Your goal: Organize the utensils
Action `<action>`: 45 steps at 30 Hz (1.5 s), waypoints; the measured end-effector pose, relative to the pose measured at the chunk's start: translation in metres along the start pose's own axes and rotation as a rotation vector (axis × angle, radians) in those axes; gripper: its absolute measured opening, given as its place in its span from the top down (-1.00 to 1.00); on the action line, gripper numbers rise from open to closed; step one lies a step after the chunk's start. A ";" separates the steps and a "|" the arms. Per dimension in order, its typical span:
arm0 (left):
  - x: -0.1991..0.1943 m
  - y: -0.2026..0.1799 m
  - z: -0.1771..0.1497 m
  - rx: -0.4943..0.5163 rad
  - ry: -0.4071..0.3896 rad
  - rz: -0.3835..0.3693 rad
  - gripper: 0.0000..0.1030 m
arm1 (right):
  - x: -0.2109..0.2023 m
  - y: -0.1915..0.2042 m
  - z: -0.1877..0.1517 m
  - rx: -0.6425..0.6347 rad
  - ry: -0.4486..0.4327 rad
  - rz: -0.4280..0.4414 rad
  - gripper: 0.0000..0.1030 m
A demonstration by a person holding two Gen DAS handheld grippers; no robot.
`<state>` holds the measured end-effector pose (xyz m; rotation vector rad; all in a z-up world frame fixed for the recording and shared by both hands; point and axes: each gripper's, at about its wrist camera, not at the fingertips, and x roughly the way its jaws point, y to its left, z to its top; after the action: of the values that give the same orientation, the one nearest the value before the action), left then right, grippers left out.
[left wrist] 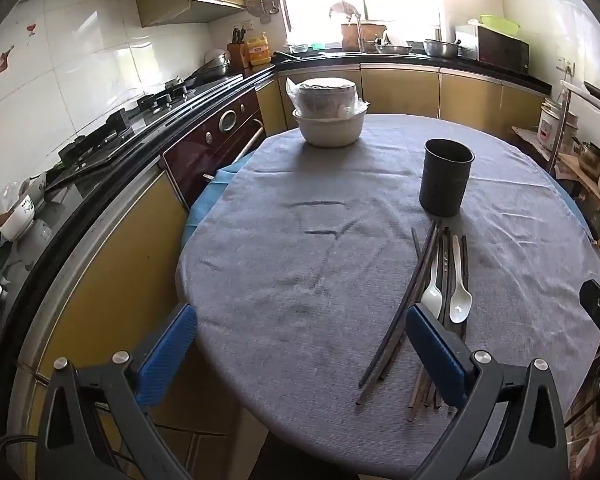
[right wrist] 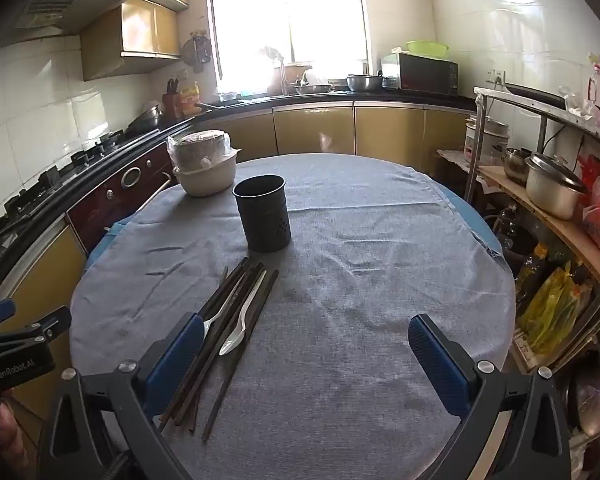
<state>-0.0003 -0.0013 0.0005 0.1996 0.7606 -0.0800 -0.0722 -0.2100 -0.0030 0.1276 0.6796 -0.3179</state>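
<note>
A bundle of dark chopsticks [left wrist: 416, 312] lies on the grey tablecloth with two white plastic spoons [left wrist: 460, 296] on top; it also shows in the right wrist view [right wrist: 224, 332], with the spoons [right wrist: 240, 324]. A black perforated utensil holder [left wrist: 446, 178] stands upright just beyond them, also in the right wrist view [right wrist: 263, 213]. My left gripper [left wrist: 300, 320] is open and empty, its right finger just over the chopsticks' near ends. My right gripper [right wrist: 306, 344] is open and empty, its left finger beside the chopsticks.
A white bowl with a wrapped stack of bowls [left wrist: 330, 116] stands at the table's far left edge. Counters and a stove [left wrist: 148, 120] run along the left and back. A shelf with pots [right wrist: 552, 188] stands to the right of the table [right wrist: 380, 240].
</note>
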 end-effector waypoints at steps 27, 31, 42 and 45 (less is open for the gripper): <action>-0.003 -0.002 -0.002 -0.002 0.009 -0.022 -1.00 | 0.002 -0.005 -0.002 0.017 0.001 0.013 -1.00; 0.000 -0.003 -0.001 -0.002 0.031 -0.027 -1.00 | 0.004 -0.004 -0.003 0.017 0.005 0.015 -1.00; 0.006 -0.007 0.001 -0.010 0.071 -0.042 -1.00 | 0.009 -0.005 -0.004 0.023 0.016 0.014 -1.00; 0.009 -0.008 0.002 -0.010 0.077 -0.042 -1.00 | 0.011 -0.006 -0.004 0.023 0.023 0.013 -1.00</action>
<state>0.0064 -0.0095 -0.0053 0.1782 0.8419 -0.1091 -0.0680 -0.2175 -0.0130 0.1581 0.6975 -0.3121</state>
